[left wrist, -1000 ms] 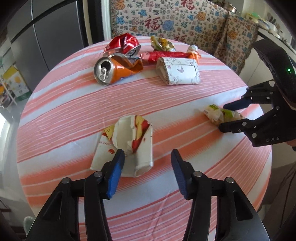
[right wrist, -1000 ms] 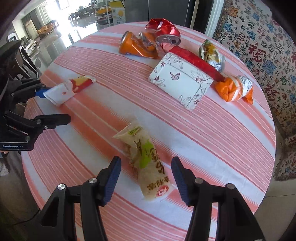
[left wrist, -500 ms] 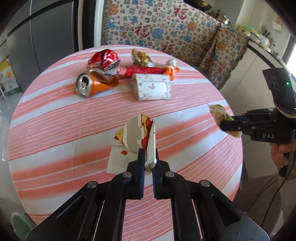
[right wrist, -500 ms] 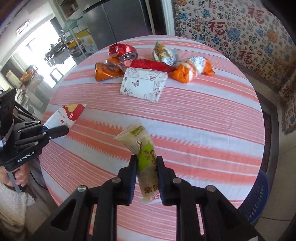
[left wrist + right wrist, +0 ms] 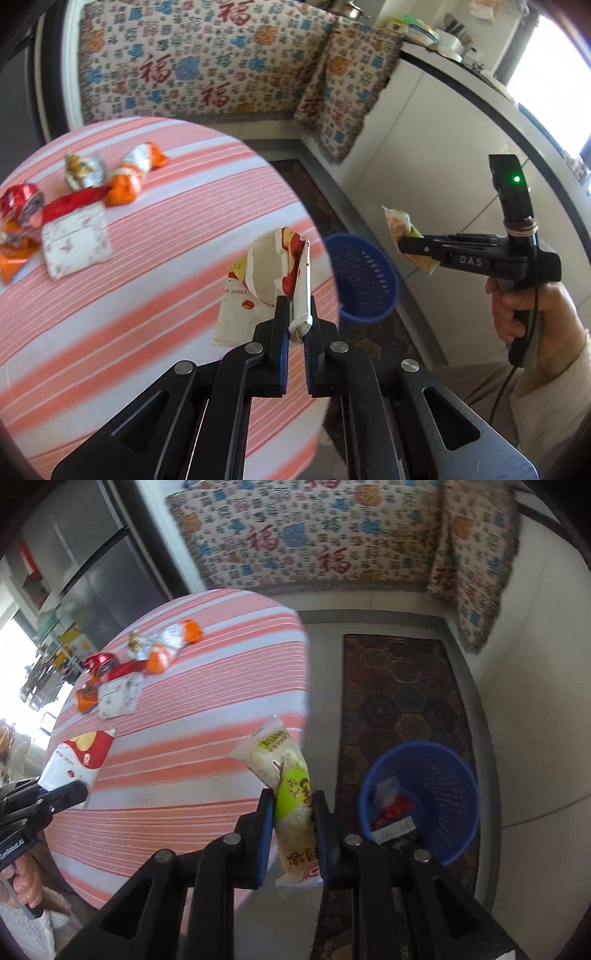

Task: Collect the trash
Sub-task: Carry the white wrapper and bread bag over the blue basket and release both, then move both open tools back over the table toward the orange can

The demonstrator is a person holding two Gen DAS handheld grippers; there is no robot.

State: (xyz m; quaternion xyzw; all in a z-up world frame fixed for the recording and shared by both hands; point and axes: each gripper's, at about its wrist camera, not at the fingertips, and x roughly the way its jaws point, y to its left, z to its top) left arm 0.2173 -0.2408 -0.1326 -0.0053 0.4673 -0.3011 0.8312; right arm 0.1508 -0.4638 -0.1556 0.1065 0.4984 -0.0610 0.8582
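Observation:
My left gripper [image 5: 295, 314] is shut on a crushed white and red paper cup [image 5: 269, 266], held in the air near the table's right edge; it also shows in the right wrist view [image 5: 79, 758]. My right gripper [image 5: 293, 801] is shut on a pale snack packet with a green label [image 5: 288, 782], held off the table's edge; the packet also shows in the left wrist view [image 5: 400, 230]. A blue mesh bin [image 5: 432, 794] stands on the floor to the right with some trash in it, and shows in the left wrist view [image 5: 364, 277].
On the round striped table [image 5: 147, 266] lie a butterfly-print packet [image 5: 75, 242], an orange wrapper [image 5: 135, 179], a red wrapper [image 5: 72, 203], a crushed red can [image 5: 20, 203] and a crushed orange can [image 5: 86, 698]. A patterned rug [image 5: 402, 701] lies by the sofa [image 5: 207, 66].
Both grippers closed on their items, lifted them off the table and swung right, toward the blue bin on the floor.

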